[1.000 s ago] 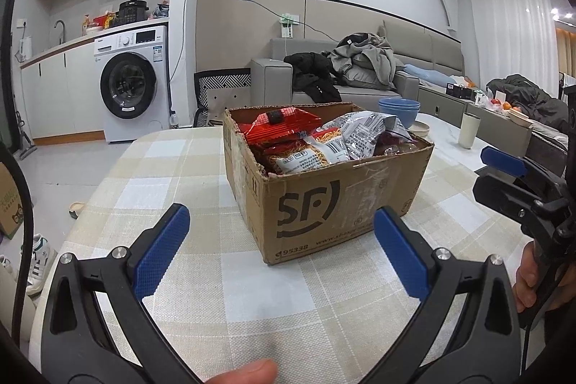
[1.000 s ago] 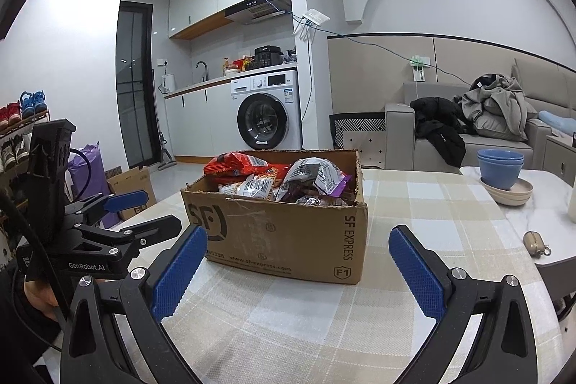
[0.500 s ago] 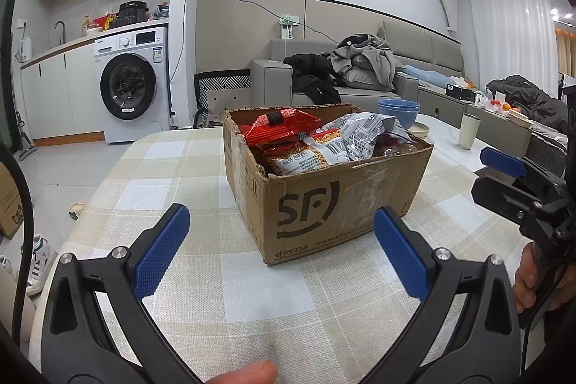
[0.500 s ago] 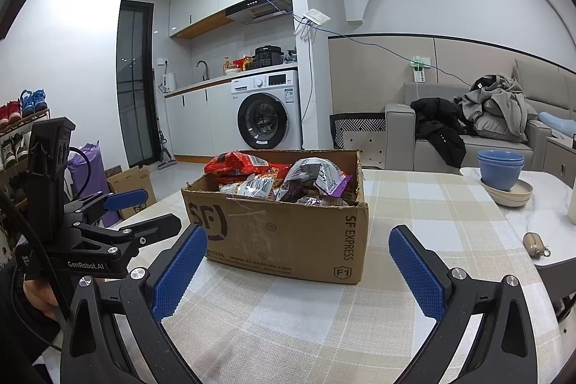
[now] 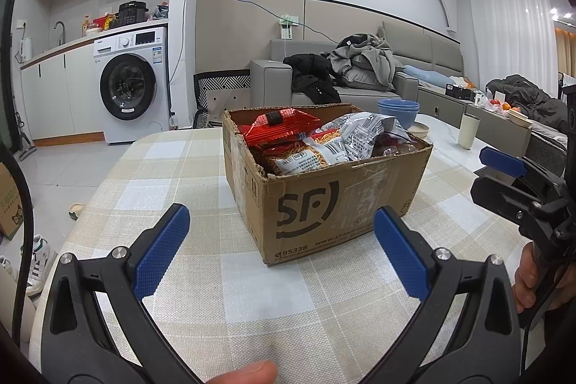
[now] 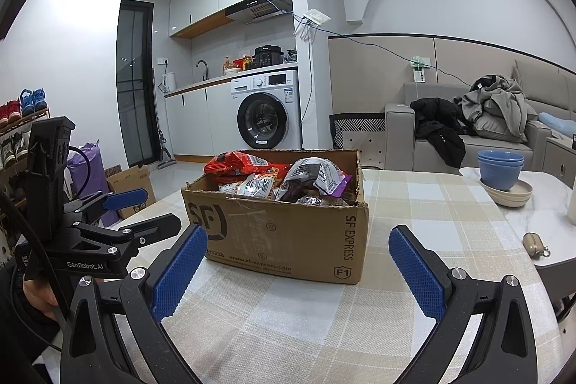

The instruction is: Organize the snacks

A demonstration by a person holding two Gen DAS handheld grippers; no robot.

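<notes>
Snacks (image 5: 309, 143) fill the box (image 5: 334, 204) on the tabletop (image 5: 172, 175); both tongs (image 5: 280, 240) (image 6: 298, 272) gape empty, poised to reach in.

Blue bowls (image 6: 500, 168), washing machine (image 5: 131, 85), clothes-strewn sofa (image 5: 360, 74).

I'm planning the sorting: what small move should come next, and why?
Hard to settle: snack packets fill the cardboard box, which fits either packed or awaiting sorting. The left claw and right claw are open and empty, so I'd hold them clear.
</notes>
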